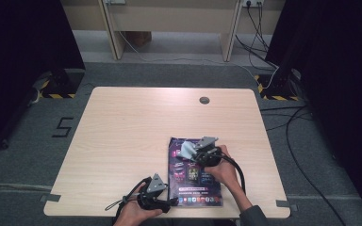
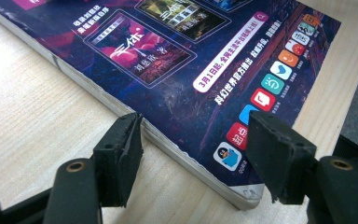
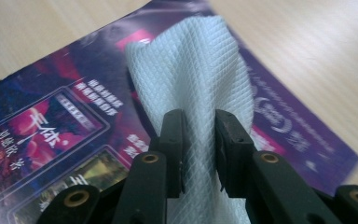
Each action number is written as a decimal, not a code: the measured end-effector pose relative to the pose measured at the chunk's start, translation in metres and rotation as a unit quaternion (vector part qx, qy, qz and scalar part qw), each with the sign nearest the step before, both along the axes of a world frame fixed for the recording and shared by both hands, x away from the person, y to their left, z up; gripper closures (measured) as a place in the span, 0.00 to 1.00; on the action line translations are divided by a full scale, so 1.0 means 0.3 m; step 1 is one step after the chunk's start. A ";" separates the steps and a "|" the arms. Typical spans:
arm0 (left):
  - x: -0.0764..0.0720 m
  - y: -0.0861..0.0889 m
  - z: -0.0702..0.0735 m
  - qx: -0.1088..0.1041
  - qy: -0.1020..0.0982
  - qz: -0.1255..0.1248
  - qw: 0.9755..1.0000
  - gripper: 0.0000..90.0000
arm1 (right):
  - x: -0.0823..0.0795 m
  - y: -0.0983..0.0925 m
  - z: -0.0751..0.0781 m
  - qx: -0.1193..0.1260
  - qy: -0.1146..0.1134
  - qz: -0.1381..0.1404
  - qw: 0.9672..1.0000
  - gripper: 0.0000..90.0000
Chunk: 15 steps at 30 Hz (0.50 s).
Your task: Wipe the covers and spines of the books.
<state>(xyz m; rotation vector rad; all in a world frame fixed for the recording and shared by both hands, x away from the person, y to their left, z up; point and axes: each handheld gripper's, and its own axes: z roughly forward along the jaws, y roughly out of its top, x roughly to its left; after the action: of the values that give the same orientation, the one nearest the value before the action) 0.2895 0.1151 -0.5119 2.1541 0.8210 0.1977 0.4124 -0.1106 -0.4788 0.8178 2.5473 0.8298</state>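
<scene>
Low in the high view, right of centre, a magazine (image 1: pixel 195 174) lies flat near the front edge of the table (image 1: pixel 122 132), its dark purple cover facing up. The right gripper (image 1: pixel 199 151) sits over the upper part of that cover with a pale, quilted cloth (image 1: pixel 187 149) pinched between its jaws; in the right gripper view the cloth (image 3: pixel 191 79) rises from the centre of the frame, bunched in the narrow gap between the two pads and fanning out beyond them over the print. Held like that, it looks ready to be dragged across the cover as a wipe. The left gripper (image 1: pixel 169 201) waits at the magazine's lower left corner. In the left gripper view its jaws stand spread, one on the bare wood at lower left, the other over the cover's corner at lower right, and the magazine's (image 2: pixel 191 60) edge runs between them, not clamped. My guess is that it is there to pin that corner so nothing slides under the cloth
</scene>
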 end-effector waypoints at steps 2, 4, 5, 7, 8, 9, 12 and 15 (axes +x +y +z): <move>-0.001 0.000 -0.001 -0.001 -0.001 0.002 1.000 0.39 | 0.006 0.018 -0.021 -0.018 0.000 0.006 1.000 0.83; -0.001 0.001 -0.002 0.000 -0.004 0.003 1.000 0.37 | 0.016 0.014 -0.029 -0.008 0.001 0.002 1.000 0.83; -0.001 0.001 -0.002 0.000 -0.004 0.002 1.000 0.37 | 0.023 0.005 -0.029 -0.007 0.002 -0.002 1.000 0.83; 0.002 0.002 -0.002 0.000 -0.001 0.002 1.000 0.37 | 0.042 -0.018 -0.031 -0.011 -0.008 -0.019 1.000 0.82; 0.002 0.002 -0.002 -0.001 0.000 0.003 1.000 0.36 | 0.065 -0.051 -0.034 -0.009 -0.013 -0.039 0.999 0.81; 0.002 0.003 -0.003 -0.001 -0.001 0.003 1.000 0.36 | 0.065 -0.051 -0.034 -0.009 -0.013 -0.039 0.999 0.81; 0.004 0.003 -0.003 -0.001 0.001 0.003 1.000 0.36 | 0.102 -0.107 -0.038 0.001 -0.017 -0.075 0.997 0.80; 0.006 0.004 -0.004 -0.004 0.004 0.003 1.000 0.35 | 0.125 -0.152 -0.039 0.005 -0.018 -0.101 0.995 0.80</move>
<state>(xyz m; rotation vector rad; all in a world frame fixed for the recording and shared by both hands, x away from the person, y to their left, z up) 0.2913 0.1162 -0.5132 2.1466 0.8311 0.1896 0.4499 -0.1563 -0.4905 1.0332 2.3816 0.7869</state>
